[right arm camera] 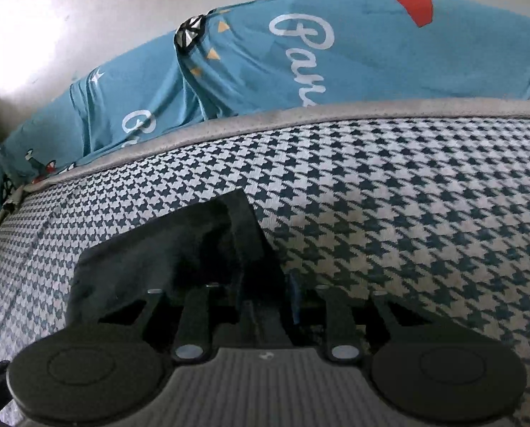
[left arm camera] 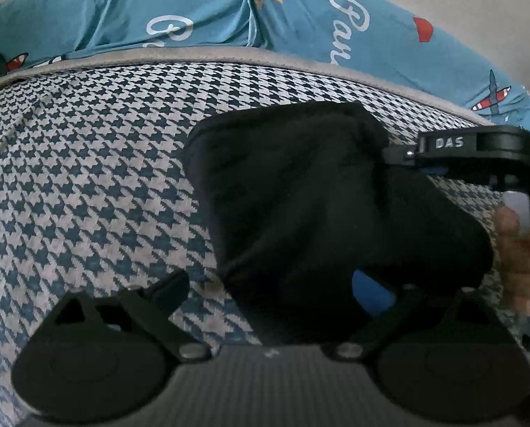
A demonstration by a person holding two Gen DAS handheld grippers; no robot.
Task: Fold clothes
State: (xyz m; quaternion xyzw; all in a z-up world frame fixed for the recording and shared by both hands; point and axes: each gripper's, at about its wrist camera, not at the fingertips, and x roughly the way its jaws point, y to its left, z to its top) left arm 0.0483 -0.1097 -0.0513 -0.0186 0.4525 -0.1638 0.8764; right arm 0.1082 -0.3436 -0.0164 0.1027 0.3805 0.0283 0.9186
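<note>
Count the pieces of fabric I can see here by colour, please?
Black garment: 1
Teal printed cloth with white lettering: 1
Blue-and-white houndstooth cover underneath: 1
Total: 3

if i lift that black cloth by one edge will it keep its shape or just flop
The black cloth would likely flop: it already sags and creases where the right gripper pinches its edge. It looks light for its size, bunched loosely on the checked cover. Probably not slippery, since its surface looks matte and fuzzy.
</note>
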